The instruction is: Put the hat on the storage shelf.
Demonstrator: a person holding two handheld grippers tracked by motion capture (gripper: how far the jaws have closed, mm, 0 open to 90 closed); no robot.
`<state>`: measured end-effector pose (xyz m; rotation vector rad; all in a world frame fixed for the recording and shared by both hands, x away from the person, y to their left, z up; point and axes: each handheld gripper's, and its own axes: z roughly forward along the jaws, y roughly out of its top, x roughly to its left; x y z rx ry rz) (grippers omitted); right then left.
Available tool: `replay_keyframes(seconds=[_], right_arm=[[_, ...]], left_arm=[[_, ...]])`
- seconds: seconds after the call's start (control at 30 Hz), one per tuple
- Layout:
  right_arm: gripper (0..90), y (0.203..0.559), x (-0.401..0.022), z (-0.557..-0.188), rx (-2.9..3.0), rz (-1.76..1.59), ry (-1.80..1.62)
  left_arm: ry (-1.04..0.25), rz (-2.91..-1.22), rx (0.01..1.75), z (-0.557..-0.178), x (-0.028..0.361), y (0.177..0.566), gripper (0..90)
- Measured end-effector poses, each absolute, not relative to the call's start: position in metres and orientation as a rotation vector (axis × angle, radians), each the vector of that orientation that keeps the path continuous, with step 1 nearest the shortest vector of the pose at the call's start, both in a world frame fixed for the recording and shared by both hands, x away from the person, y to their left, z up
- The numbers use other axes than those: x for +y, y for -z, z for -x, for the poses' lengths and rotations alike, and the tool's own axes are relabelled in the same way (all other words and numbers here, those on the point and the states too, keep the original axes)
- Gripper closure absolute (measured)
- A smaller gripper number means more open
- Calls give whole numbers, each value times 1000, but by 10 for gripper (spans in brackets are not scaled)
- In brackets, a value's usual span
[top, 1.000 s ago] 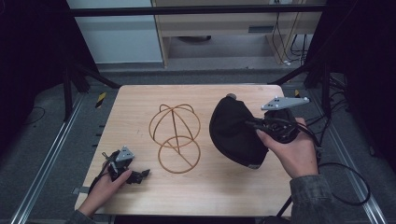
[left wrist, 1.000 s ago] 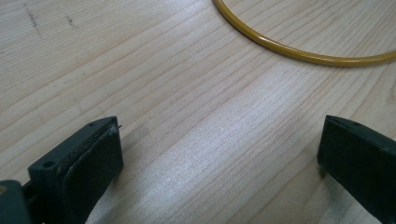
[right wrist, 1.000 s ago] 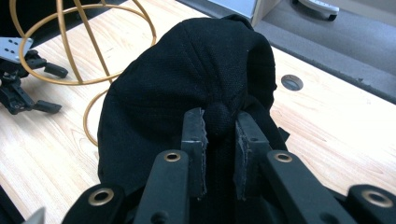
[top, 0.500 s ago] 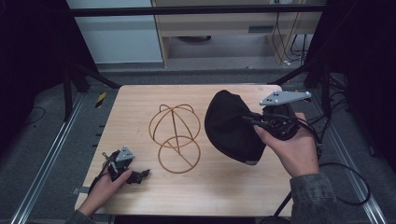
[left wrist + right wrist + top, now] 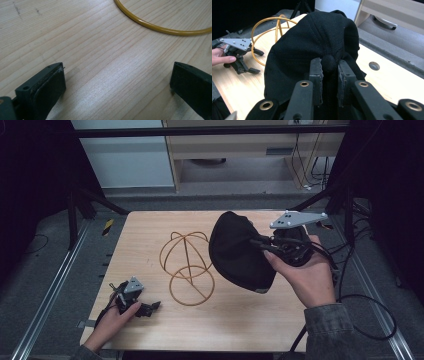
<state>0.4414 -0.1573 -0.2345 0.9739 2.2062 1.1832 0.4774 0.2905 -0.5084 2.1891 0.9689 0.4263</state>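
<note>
A person's right hand (image 5: 306, 275) reaches in from the lower right, palm wrapped around the right gripper (image 5: 261, 246), which is raised above the wooden counter (image 5: 150, 230) and points left toward its middle. The jaws are clenched on a black cap (image 5: 237, 252), pinching a fold of its fabric near the small round button on the crown; in the right gripper view the button (image 5: 328, 62) sits right between the two ribbed black pads. The cap is soft woven cloth, domed, hanging off the jaws clear of the counter, just to the right of a wire hat stand (image 5: 187, 265). The stand is thin yellow-gold metal rod: a flat ring base lying on the counter with curved hoops rising into an open dome shape. The left hand (image 5: 112, 317) rests low at the counter's near left corner, holding the left gripper (image 5: 150, 307) close to the pale, fine-grained wood. Its jaws stand released and wide apart with bare counter between them, and the ring base (image 5: 160, 27) curves past just ahead of them
</note>
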Motion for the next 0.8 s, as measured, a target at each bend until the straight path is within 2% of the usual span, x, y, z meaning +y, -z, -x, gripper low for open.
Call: replay_keyframes(seconds=[0.8], right_arm=[[771,214,-119,-447,2242,-868,-1232]], left_arm=[[-426,-2192,967,-477,291,508,0]])
